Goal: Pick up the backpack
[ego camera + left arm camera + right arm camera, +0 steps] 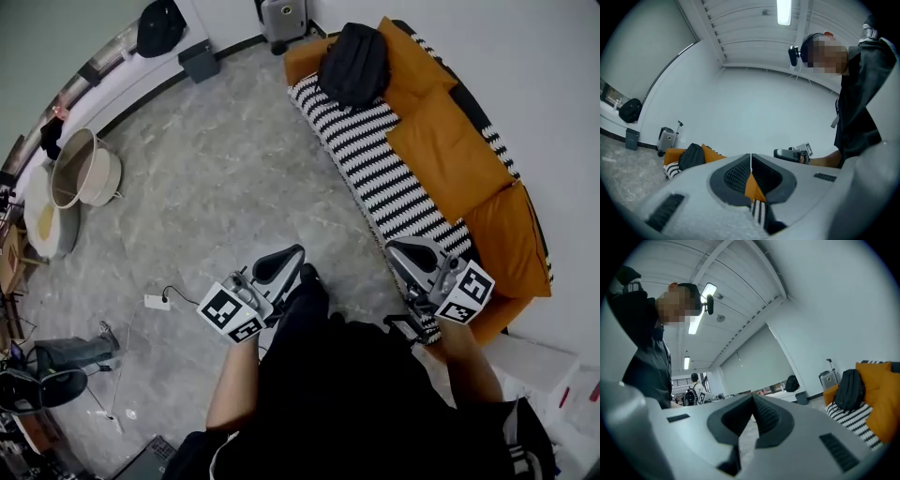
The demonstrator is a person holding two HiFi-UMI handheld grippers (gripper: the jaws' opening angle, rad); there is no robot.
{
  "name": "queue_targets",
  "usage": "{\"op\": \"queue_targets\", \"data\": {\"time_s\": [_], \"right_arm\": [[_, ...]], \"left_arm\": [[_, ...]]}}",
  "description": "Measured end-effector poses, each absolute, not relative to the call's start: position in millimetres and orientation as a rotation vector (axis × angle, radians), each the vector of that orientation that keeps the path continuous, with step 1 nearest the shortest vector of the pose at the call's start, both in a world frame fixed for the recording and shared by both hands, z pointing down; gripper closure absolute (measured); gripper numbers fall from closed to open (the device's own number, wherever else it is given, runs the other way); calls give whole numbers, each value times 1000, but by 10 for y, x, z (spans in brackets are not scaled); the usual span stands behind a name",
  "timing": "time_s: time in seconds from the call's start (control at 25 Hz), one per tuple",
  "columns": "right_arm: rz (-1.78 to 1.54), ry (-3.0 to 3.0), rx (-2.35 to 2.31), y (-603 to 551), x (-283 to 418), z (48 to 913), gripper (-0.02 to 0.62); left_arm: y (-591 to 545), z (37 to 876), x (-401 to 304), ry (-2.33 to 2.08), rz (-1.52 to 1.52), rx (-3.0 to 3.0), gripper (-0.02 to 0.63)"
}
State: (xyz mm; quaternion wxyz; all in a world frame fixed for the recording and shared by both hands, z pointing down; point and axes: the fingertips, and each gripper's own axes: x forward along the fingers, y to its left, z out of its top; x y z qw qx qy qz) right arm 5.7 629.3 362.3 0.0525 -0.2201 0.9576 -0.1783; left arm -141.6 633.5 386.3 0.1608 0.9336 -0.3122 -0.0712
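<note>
A black backpack leans upright at the far end of an orange sofa, on its black-and-white striped seat cover. In the left gripper view the backpack shows far off at lower left; in the right gripper view the backpack stands at the right. My left gripper is shut and empty, held over the floor well short of the sofa. My right gripper is also shut and empty, beside the sofa's near end. Both are far from the backpack.
A grey rolling suitcase stands beyond the sofa's far end. A second black bag sits on a ledge at the back left, with a dark bin below. A round tub and a power strip lie left on the stone floor.
</note>
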Motion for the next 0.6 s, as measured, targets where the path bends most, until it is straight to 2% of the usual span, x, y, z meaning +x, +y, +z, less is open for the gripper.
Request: {"op": "queue_targets", "data": {"time_s": [0.6], "right_arm": [[-464,2919,-825,4917,-383,3431,569]], "left_arm": [[5176,3894,-2191,-871,-229,2645,578]]}}
